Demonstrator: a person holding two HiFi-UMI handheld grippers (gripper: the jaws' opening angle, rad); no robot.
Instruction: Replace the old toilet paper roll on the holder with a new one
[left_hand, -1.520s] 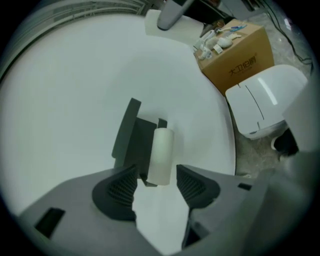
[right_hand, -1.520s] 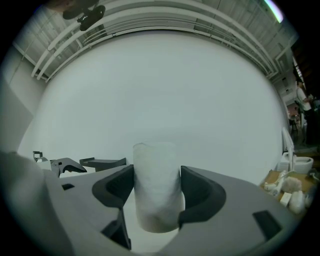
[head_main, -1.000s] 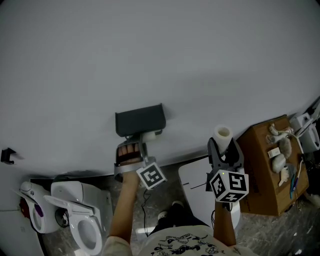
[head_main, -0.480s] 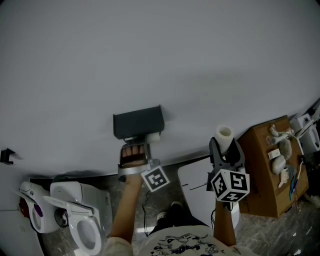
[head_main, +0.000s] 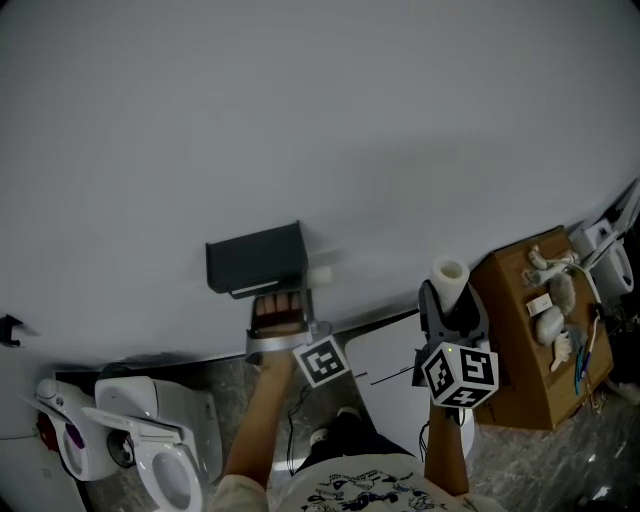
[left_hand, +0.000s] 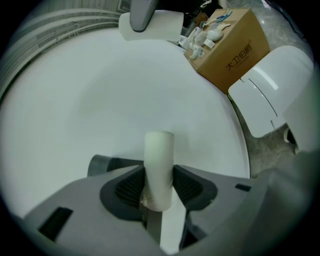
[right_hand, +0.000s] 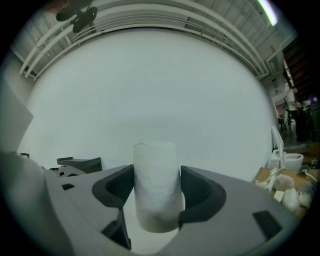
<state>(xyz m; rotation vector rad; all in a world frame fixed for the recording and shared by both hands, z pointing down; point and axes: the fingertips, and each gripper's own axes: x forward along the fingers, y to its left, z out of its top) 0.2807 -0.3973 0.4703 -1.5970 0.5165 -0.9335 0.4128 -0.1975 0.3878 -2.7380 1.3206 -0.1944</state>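
The dark grey holder (head_main: 255, 260) hangs on the white wall. Just right of it, clear of the holder, is the old roll (head_main: 320, 274), a thin pale tube. My left gripper (head_main: 308, 286) is shut on it; its jaws have just been closing with the tube between them. In the left gripper view the tube (left_hand: 159, 165) stands pinched between the pads of the left gripper (left_hand: 159, 175). Farther right, my right gripper (head_main: 450, 300) is shut on the new, thicker white roll (head_main: 449, 275). In the right gripper view that roll (right_hand: 156, 185) fills the gap, with the holder (right_hand: 80, 162) far left.
A toilet (head_main: 150, 450) stands at the lower left. A brown cardboard box (head_main: 530, 340) with small items on top sits at the right, and a white bin lid (head_main: 400, 375) lies between box and arms. The wall (head_main: 320, 120) fills the upper view.
My left gripper has drawn back to the right from under the holder, taking the old roll out with it. The right gripper with the new roll has barely shifted.
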